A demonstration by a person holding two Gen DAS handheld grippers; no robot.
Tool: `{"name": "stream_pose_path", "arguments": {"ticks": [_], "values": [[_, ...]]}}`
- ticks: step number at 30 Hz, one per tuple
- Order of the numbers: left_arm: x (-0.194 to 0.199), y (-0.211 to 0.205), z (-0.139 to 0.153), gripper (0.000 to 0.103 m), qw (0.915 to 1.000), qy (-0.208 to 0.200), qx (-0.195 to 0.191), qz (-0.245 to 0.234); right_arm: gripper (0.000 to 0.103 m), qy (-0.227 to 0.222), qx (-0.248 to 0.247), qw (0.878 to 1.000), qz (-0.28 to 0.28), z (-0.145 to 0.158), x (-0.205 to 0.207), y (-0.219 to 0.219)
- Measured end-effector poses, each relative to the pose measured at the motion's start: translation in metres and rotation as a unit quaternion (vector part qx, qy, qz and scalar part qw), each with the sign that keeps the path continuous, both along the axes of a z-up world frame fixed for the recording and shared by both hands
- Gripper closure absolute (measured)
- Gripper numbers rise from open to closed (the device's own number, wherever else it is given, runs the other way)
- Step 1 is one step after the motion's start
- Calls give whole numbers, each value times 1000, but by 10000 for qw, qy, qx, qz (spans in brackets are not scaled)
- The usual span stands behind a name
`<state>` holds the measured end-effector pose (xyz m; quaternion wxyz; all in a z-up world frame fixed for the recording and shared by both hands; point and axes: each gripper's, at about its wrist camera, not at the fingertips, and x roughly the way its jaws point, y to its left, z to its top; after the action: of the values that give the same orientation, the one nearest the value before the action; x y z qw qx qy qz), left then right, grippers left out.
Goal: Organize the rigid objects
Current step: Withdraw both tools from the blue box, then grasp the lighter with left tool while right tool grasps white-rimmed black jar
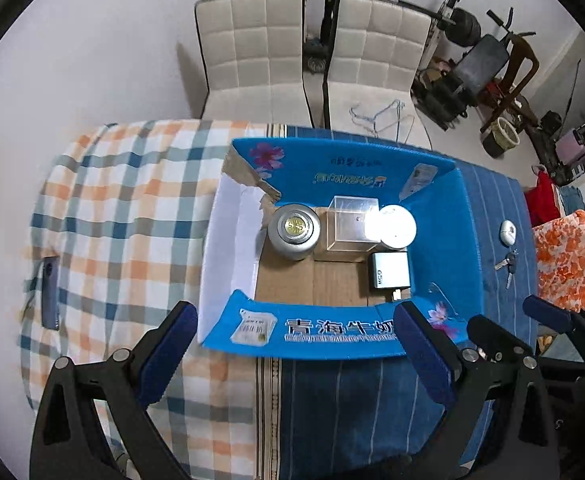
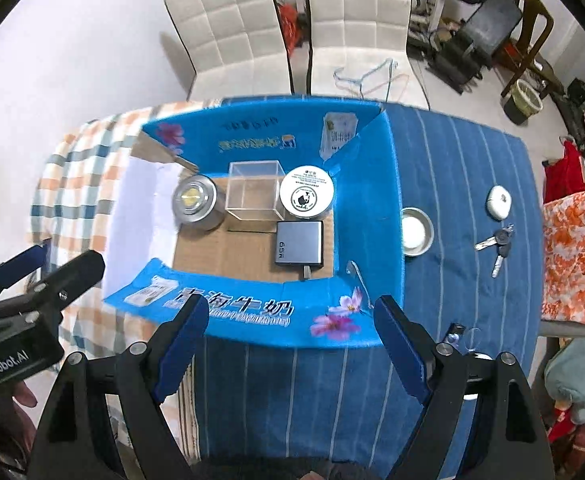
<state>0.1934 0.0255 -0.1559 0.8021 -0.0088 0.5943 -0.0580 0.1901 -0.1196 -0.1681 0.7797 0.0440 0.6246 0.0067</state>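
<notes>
A blue cardboard box (image 1: 468, 216) (image 2: 372, 184) stands open on the table. Inside it are a silver tin (image 1: 294, 232) (image 2: 196, 204), a clear plastic cube (image 1: 352, 224) (image 2: 255, 196), a white round tin (image 1: 397, 227) (image 2: 307, 196) and a grey 65W charger (image 1: 388, 270) (image 2: 299, 243). My left gripper (image 1: 294, 344) is open and empty at the box's near flap. My right gripper (image 2: 290, 344) is open and empty, also at the near flap. Outside the box lie a small metal dish (image 2: 415, 232), a white oval object (image 1: 508, 233) (image 2: 498, 202) and keys (image 1: 508, 264) (image 2: 496, 244).
The table carries a plaid cloth (image 1: 112, 208) on the left and a blue striped cloth (image 2: 472, 288) on the right. A dark phone-like object (image 1: 50, 296) lies at the left edge. Two white chairs (image 1: 252, 56) (image 2: 356, 20) stand behind. Orange floral fabric (image 2: 576, 256) lies at right.
</notes>
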Motion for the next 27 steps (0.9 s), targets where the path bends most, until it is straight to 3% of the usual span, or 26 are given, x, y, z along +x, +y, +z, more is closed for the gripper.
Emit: {"name": "stream_pose_path", "arguments": {"ticks": [15,20,27], "values": [[-60,4,83,2,9967,-794,-48,158,16,-720,227,9970,166,96,-71,-9],[-70,2,95,2,9958,-896,-84,149,14,-919,289,9953,74,115,-83,-15],[-73,-20,89,3,9968,-784,-135,-72,14,-1077,407,9932,-197,120,-94,-40]]}}
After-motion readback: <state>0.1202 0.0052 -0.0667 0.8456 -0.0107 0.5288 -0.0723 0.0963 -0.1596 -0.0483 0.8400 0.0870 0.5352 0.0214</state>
